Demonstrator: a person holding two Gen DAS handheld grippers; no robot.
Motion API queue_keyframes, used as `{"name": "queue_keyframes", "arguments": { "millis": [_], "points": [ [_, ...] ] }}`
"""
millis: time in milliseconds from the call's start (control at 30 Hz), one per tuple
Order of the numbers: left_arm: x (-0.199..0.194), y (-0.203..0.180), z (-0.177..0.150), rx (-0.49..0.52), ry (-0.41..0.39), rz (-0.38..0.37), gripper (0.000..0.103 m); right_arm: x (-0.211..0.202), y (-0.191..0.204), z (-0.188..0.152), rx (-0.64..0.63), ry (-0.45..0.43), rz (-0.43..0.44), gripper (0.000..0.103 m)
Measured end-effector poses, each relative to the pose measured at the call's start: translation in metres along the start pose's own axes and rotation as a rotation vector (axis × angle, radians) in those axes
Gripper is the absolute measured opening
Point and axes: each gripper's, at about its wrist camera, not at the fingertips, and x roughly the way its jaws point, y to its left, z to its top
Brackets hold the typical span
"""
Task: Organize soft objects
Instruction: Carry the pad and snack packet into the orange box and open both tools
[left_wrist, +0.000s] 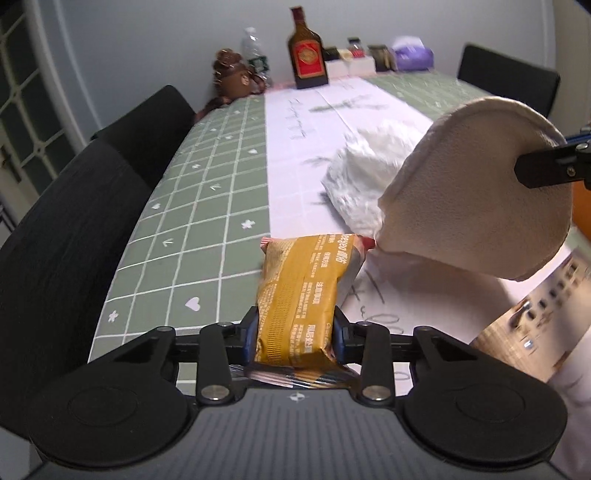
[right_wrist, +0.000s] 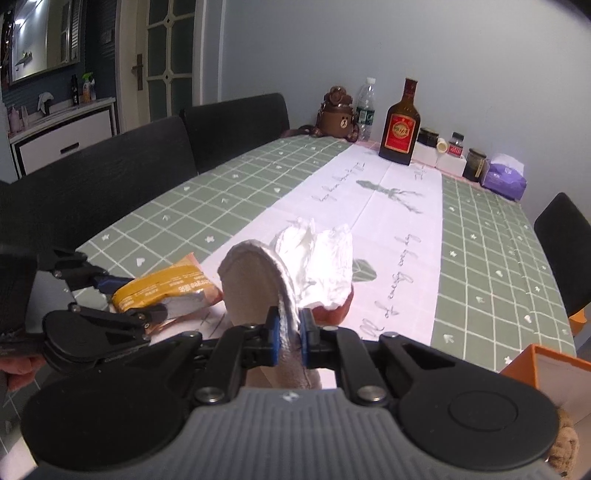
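Left wrist view: both hand-held grippers carry soft items above the bench (left_wrist: 207, 206).
Left hand-held gripper (left_wrist: 295, 332) is clamped on the yellow packet (left_wrist: 299, 295); right hand-held gripper (right_wrist: 289, 334) pinches the beige pad (right_wrist: 255, 284) at 2 o'clock. Squeeze lightly, keep them apart.

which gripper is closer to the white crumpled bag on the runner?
Right. The right gripper, shut on the beige pad, sits just in front of the white crumpled bag. The left gripper, shut on the yellow packet, is further off to the bag's left.
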Motion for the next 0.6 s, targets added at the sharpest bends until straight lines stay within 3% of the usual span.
{"name": "queue_keyframes", "arguments": {
  "millis": [167,300,600],
  "points": [
    [-0.028,0.010,0.009,-0.105,-0.046,-0.019,0.043,-0.021,-0.001,0.013,-0.003,-0.055,-0.024,0.007],
    [-0.056,0.019,0.018,-0.194,-0.087,-0.085,0.043,-0.047,-0.003,0.023,-0.011,-0.101,-0.045,0.007],
    [-0.129,0.003,0.044,-0.191,-0.189,-0.146,0.043,-0.119,-0.014,0.035,-0.023,-0.197,-0.112,0.007]
  ]
}}
